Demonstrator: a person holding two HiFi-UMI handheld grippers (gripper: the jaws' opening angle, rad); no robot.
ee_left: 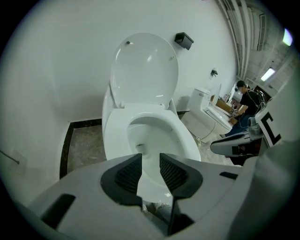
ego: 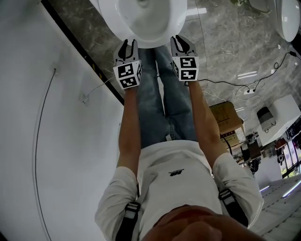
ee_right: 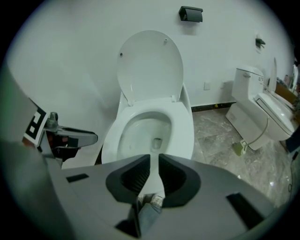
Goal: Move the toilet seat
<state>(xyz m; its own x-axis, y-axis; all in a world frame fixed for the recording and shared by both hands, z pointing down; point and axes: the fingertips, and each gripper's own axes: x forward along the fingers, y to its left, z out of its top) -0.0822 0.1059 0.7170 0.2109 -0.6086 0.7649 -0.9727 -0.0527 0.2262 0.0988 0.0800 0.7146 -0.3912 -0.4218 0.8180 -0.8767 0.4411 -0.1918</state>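
Both grippers hovering at bowl's front edge. Left gripper jaws narrowly apart, empty; right gripper jaws practically together, empty. Toilet seat lying flat on bowl rim, lid standing upright behind. Seat probably stiff, light, slippery, rear-hinged; front lip looking like best hold.

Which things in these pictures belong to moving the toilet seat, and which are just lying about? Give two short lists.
Belong to the job: toilet seat; raised lid; left gripper; right gripper.

Just lying about: second toilet; black wall box; cardboard box.
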